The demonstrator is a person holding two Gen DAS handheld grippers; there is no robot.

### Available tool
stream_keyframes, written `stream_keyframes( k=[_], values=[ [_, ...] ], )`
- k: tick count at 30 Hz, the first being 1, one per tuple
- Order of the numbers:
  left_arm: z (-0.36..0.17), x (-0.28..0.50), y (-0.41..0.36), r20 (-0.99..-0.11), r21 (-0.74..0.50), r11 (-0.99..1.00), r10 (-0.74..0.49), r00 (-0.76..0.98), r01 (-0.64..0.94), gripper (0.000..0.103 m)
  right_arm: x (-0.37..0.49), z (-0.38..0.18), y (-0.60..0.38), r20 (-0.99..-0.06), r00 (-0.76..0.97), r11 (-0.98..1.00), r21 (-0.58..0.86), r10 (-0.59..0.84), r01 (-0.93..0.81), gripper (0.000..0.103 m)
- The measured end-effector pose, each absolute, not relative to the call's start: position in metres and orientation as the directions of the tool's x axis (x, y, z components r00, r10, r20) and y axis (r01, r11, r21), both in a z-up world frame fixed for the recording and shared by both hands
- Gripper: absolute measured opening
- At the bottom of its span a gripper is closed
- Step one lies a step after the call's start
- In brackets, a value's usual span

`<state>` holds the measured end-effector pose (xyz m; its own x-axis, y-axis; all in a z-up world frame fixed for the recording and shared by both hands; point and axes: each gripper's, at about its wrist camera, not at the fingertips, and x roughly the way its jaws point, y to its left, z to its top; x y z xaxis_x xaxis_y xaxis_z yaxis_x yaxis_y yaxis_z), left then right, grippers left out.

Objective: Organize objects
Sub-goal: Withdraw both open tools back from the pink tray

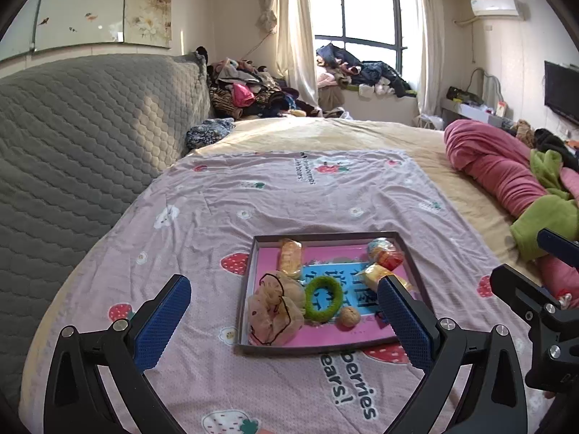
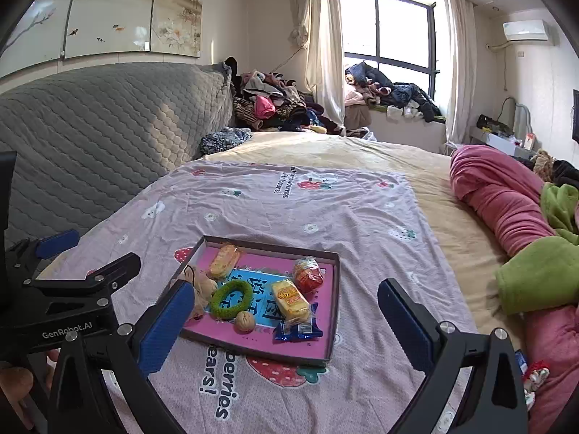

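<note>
Left gripper [image 1: 284, 320] jaws wide, empty, above mesh pouch [image 1: 277, 309] in tray [image 2: 334, 311] on bed [image 2: 362, 224]. Right gripper [image 2: 284, 320] likewise, over snack packets [image 2: 289, 298]. Risk: snagging pouch cord, tipping light tray on soft bedding.

A home bedroom: a wide bed [image 2: 325, 152] with a quilted headboard [image 2: 108, 115] at its left, clothes heaped [image 2: 275, 105] beyond it by the curtained window [image 2: 391, 25].

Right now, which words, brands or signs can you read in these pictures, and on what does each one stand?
"GenRobot.AI": left gripper body.
"berries ears!", partly hidden: pink sheet.
Far print on the sheet: too small.
Chinese characters on the tray bottom: partly covered, unreadable.
Snack packet labels: blurred.
</note>
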<state>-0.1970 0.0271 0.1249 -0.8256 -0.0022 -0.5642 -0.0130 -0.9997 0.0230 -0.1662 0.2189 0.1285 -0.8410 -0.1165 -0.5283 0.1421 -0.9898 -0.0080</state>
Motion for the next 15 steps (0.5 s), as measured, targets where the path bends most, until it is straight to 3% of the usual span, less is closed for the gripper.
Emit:
stream_keyframes(
  k=[15],
  values=[
    [0.139, -0.155, 0.019, -0.555, 0.035, -0.999, -0.030, -0.831, 0.013, 0.103, -0.133, 0.140, 0.213, -0.530, -0.840, -0.990, 0.000, -0.120, 0.141, 0.102]
  ],
)
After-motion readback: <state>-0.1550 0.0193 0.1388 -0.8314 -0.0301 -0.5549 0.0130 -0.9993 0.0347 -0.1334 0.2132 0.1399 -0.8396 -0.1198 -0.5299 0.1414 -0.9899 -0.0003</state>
